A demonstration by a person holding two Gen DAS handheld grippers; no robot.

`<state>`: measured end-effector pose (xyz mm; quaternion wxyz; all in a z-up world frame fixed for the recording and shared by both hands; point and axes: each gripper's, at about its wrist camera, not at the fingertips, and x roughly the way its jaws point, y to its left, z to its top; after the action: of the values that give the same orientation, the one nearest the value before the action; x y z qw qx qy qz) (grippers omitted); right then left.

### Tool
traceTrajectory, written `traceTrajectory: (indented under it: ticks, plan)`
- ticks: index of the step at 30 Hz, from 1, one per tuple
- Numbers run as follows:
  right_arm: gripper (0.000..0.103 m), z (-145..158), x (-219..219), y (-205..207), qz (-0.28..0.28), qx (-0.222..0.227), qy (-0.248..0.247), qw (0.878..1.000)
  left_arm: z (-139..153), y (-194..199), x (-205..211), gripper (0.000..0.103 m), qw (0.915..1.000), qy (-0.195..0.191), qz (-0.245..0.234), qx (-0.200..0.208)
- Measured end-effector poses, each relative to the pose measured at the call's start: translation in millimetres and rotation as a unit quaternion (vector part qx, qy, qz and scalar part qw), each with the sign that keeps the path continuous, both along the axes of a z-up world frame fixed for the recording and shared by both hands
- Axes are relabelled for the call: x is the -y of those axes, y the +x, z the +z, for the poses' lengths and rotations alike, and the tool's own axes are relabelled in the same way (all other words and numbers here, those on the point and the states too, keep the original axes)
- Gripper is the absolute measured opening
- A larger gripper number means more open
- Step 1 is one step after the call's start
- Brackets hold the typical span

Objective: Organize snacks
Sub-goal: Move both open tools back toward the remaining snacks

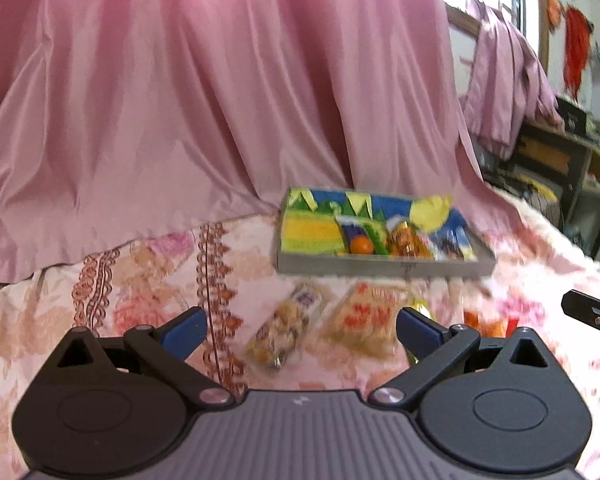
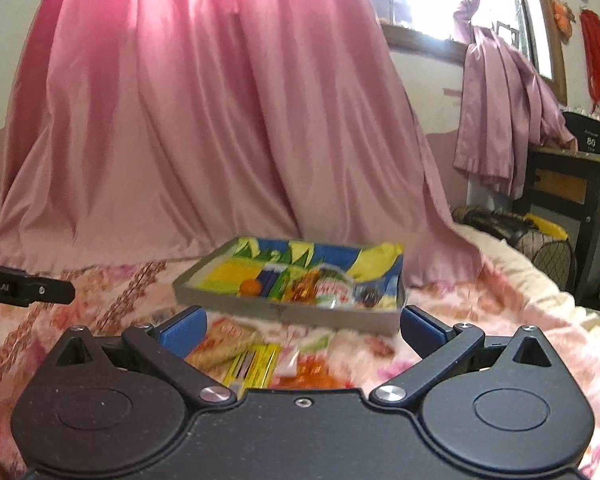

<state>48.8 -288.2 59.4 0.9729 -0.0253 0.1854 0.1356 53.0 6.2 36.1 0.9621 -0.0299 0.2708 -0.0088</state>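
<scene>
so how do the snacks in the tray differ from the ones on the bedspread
The snacks in the tray sit bunched together inside the grey tray, farther from both grippers; the snacks on the bedspread lie loose and flat just ahead of the open right gripper. The tray group includes a round orange item; none shows among the bedspread ones. Both groups are colourful packets, too blurred to read.
</scene>
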Motion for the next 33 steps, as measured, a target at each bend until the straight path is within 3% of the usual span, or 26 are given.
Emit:
traceTrajectory:
  ticks: [9,22,33]
  plan:
    - [0.102,-23.3,-4.2,-14.6,0.009,-0.044,-0.015,0.999,-26.8,-10.8,8.2,0.103,0.9985,0.019,-0.024,-0.047]
    - [0.102,-49.8,-5.0,-4.1,0.019,-0.126,-0.017,0.992,-50.7,-6.0,20.4,0.103,0.9938,0.023,-0.036,-0.102]
    - [0.102,-57.3,-2.0,4.4,0.014,-0.157,-0.014,0.987,-56.4,3.3,27.7,0.103,0.9912,0.035,-0.042,-0.121]
